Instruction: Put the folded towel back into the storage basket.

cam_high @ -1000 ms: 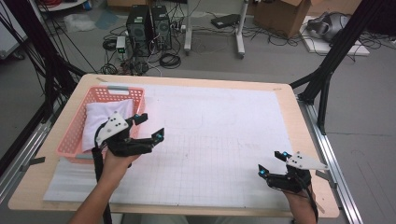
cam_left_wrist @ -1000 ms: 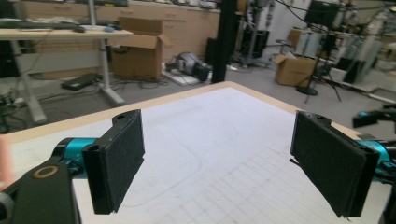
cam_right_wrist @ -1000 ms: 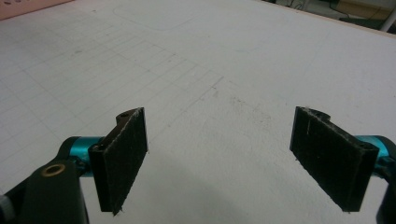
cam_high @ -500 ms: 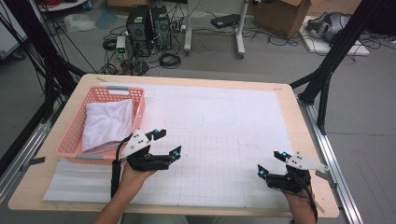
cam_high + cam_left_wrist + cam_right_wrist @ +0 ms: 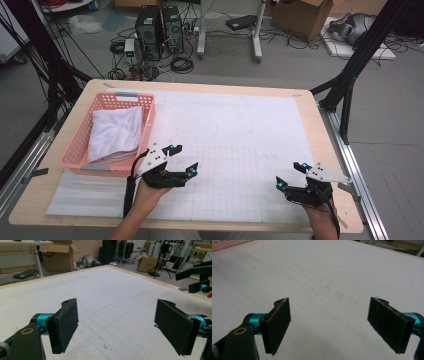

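White cloth (image 5: 116, 134) folded, lying in pink basket (image 5: 83, 165) at table's left side, far half; nothing holding it. Prob light, soft, floppy – no stiffness, will sag & unfold if lifted by one corner. Not fragile, not slippery for padded jaws. Best pinched at near edge of the fold stack or a bunched corner, taking all layers at once; better w/ both tongs on two corners so it hangs flat.

Left gripper (image 5: 182, 159) just beside basket's near right corner, over gridded white mat (image 5: 240, 145), jaws wide apart, empty. In left gripper view pads (image 5: 63, 323) well apart w/ bare mat between, nothing gripped. Right gripper (image 5: 291, 175) at near right of table, well apart from basket, jaws likewise spread wide, holding nothing; pads (image 5: 277, 322) over bare mat.

In the way: basket walls – rim stands above cloth, so approach from above, not sideways; lattice could snag a jaw tip. Mat btw grippers bare. Beyond table: PC towers, cables, boxes on floor – no bearing
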`<state>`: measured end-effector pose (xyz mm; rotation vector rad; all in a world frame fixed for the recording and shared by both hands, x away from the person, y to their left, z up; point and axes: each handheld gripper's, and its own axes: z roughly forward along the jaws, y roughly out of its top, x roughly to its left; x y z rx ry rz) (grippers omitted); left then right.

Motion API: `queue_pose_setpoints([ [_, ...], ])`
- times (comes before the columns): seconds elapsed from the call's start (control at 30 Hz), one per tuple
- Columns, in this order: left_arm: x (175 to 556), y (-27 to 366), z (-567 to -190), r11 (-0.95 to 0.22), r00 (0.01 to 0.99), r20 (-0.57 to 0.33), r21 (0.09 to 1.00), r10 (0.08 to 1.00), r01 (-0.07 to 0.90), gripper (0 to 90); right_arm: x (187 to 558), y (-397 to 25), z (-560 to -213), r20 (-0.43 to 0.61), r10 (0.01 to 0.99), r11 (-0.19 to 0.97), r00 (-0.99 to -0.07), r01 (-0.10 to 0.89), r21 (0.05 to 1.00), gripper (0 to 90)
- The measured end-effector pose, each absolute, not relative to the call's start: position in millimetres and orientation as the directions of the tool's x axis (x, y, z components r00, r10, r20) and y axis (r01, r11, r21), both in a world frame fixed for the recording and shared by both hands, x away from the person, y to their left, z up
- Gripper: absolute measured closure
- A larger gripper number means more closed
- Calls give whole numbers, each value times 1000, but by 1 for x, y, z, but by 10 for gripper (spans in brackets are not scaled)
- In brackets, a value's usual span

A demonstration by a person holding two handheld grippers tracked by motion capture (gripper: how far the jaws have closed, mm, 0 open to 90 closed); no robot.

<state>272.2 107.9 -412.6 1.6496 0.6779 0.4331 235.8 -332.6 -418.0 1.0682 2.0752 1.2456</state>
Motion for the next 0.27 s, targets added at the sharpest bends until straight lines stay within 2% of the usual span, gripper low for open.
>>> queue_pose_setpoints([
  [0.27,273,112,-415,-96,754,-88,976,651,196,196,236,-333,-418,-15,819,277,-573,373,886,176],
])
